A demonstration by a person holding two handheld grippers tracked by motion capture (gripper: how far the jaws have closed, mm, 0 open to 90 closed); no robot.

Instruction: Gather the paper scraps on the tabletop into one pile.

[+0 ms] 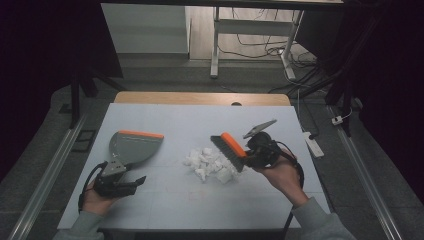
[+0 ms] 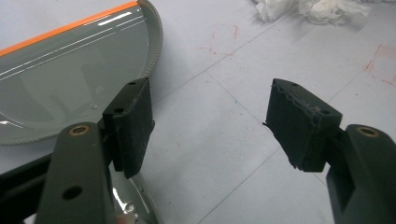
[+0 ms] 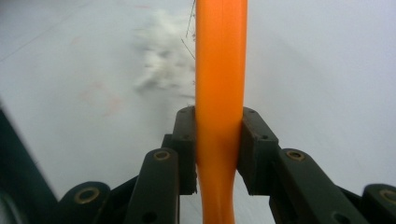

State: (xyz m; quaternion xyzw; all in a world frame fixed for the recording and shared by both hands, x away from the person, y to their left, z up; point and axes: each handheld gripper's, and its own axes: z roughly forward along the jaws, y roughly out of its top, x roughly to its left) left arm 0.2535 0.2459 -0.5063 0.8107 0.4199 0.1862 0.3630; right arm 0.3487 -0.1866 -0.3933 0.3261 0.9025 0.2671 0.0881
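**Sweeping scraps toward the dustpan**

The left gripper [image 1: 131, 184] is spread and empty, just right of the dustpan's [image 1: 132, 146] handle; it should probably grip there first. The paper scraps [image 1: 210, 164] lie mid-table. The right gripper [image 1: 248, 159] pinches the brush [image 1: 230, 151], which touches the pile's right edge: sweep leftward, low and slow.

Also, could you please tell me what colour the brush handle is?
Orange; the brush handle shows best in the right gripper view, clamped in the right gripper.
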